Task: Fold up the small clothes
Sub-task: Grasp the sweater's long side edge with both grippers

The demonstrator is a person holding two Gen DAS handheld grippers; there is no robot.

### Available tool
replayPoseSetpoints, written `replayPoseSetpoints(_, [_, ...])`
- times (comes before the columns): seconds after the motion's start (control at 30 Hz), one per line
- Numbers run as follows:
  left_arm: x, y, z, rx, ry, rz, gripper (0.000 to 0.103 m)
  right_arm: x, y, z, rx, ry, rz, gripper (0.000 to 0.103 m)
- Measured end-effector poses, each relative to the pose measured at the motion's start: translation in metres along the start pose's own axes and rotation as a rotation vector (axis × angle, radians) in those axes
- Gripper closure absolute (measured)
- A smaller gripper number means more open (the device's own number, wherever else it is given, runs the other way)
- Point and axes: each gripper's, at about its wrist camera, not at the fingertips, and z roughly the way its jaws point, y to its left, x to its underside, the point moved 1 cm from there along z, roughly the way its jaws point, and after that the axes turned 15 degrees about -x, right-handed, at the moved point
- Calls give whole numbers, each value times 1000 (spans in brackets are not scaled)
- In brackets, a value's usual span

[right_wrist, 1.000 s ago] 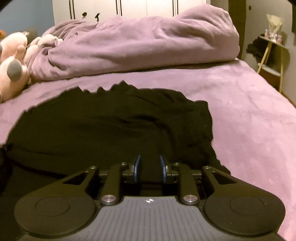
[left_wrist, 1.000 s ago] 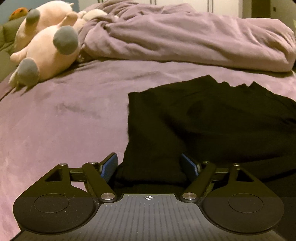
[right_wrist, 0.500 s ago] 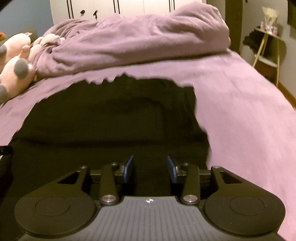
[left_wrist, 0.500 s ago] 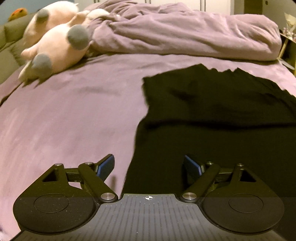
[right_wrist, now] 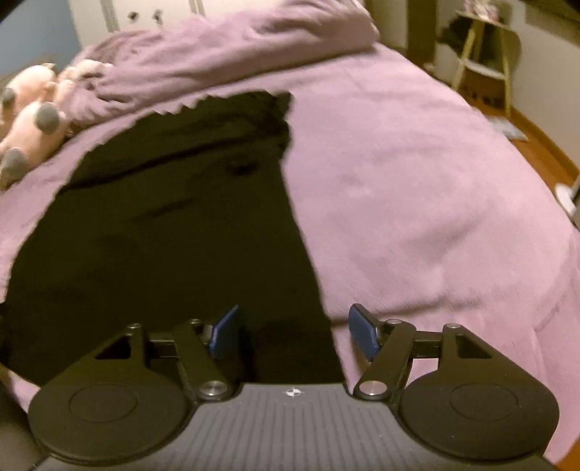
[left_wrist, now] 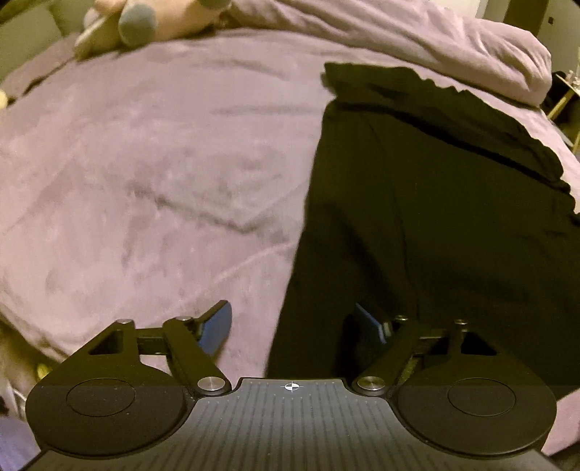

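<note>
My 2 grippers, left (left_wrist: 295,322) and right (right_wrist: 295,331), are spread wide, holding nothing; the black garment (left_wrist: 435,203) could bunch if I grab only 1 layer.

Bed cover (right_wrist: 417,174): purple plush, fills most of my view.
Duvet (right_wrist: 232,47): purple, bunched along the far edge.
Plush toys (right_wrist: 29,123): pink, far left.
Wardrobe doors (right_wrist: 152,14): white, behind the duvet.
Side shelf (right_wrist: 482,54): pale-legged, right wall.
Floor (right_wrist: 543,152): wood, right.
Light: dim, warm.

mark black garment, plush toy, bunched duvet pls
black garment (left_wrist: 435,217): left wrist view, flat middle of the cloth.
plush toy (right_wrist: 32,126): right wrist view, pink body.
bunched duvet (right_wrist: 235,47): right wrist view, top fold.
</note>
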Motion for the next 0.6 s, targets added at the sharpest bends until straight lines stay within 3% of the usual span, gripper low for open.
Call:
replayPoseSetpoints(0.17, [7, 3, 4, 53, 45, -14, 31, 6, -14, 0, -71, 12, 79, 46])
replayPoseSetpoints(0.23, [6, 4, 5, 63, 50, -8, 39, 6, -17, 3, -72, 25, 81, 56])
replayPoseSetpoints(0.4, [6, 10, 8, 91, 70, -5, 53, 8, -19, 2, -82, 38, 75, 66])
replayPoseSetpoints(0.6, [5, 16, 7, 173, 113, -7, 89, 8, -21, -2, -107, 51, 72, 83])
